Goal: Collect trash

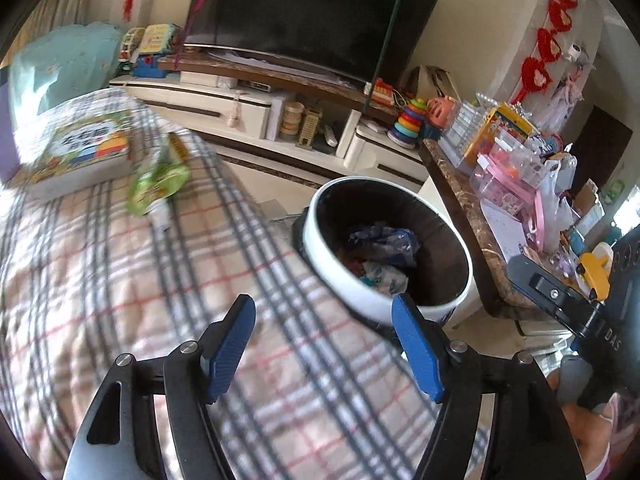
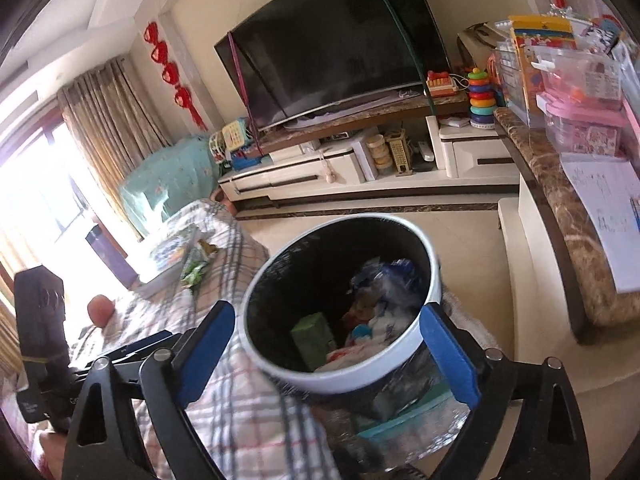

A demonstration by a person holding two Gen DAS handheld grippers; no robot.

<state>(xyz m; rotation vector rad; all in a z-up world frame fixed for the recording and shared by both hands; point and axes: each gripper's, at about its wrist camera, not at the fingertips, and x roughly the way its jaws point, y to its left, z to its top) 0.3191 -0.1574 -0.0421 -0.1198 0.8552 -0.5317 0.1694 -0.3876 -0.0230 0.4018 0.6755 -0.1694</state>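
plaid blanket [image 1: 160,280] beside trash bin [image 1: 340,280]

Your way into the bin [image 2: 434,280] is open from above: its mouth is uncovered, with wrappers and a green box [image 2: 314,338] only at the bottom. On the left the plaid-covered bed [image 1: 120,280] presses against its rim. On the right the cluttered marble worktop [image 2: 560,216] stands near. On the bed, the book [image 1: 76,152] and green packet [image 1: 156,184] lie far left.

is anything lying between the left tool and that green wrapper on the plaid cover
Nothing visible: only bare plaid cover lies between the open left tool and the green wrapper; the picture book sits off to the side.
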